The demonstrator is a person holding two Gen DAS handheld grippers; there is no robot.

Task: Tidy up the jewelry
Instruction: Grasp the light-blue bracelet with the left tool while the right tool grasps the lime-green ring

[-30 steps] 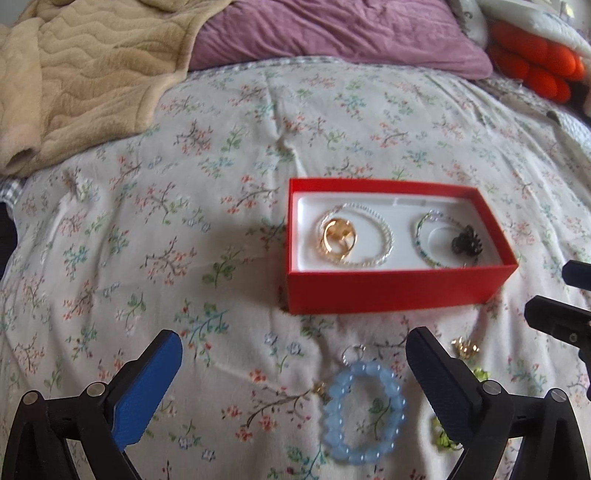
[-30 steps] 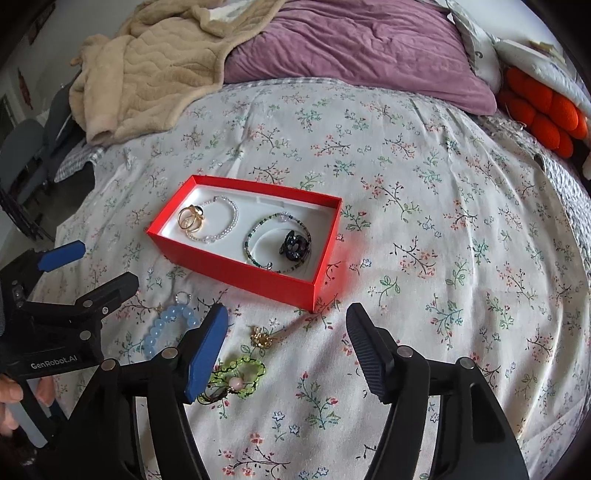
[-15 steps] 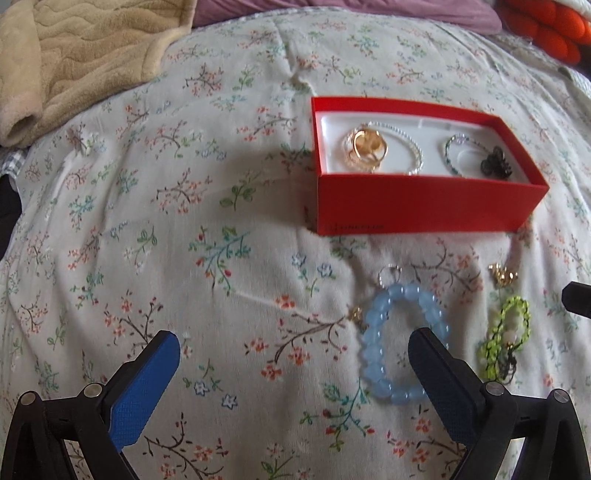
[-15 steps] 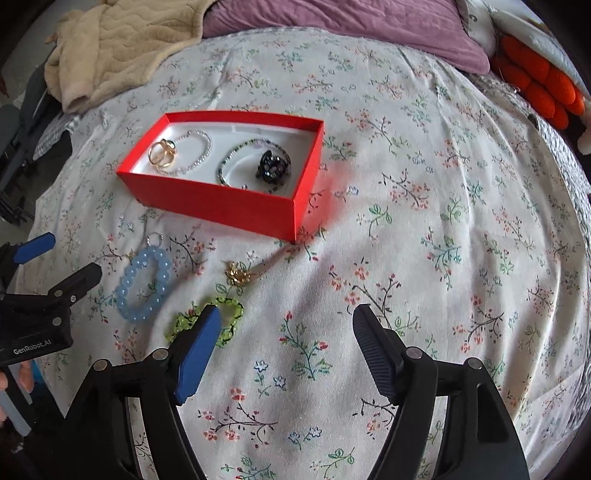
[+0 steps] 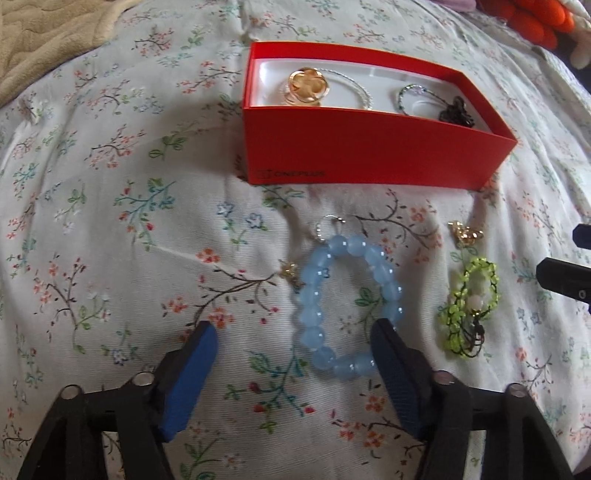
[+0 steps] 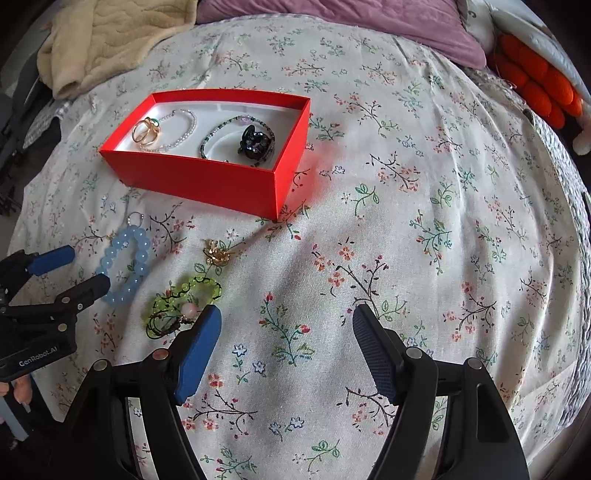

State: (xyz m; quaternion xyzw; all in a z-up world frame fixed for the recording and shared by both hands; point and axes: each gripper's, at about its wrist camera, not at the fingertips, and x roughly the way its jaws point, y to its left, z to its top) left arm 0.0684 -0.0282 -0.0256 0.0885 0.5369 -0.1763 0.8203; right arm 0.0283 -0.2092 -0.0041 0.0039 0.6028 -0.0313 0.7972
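A light blue bead bracelet (image 5: 308, 317) lies on the floral sheet in front of the red box (image 5: 369, 155). My left gripper (image 5: 293, 332) hangs low over the bracelet's near end. Its jaws are closing, the right pad at the beads and the left pad still apart from them. A green bead bracelet (image 6: 201, 286) and a gold piece (image 6: 218, 254) lie just left of my right gripper (image 6: 286, 317), which stands open over bare sheet. The box (image 6: 207, 181) holds gold rings, a pearl bracelet, a dark bead bracelet and a black clip.
A small gold charm (image 5: 290, 271) and a silver ring (image 5: 328, 225) lie by the blue bracelet. A beige blanket (image 6: 110, 40) and a purple pillow (image 6: 351, 18) lie at the far side of the bed, with orange cushions (image 6: 535, 81) at the right.
Both grippers have sunk toward the bed and tipped further down. The left jaws have narrowed around the near end of the blue bracelet. The box now sits higher in both views.
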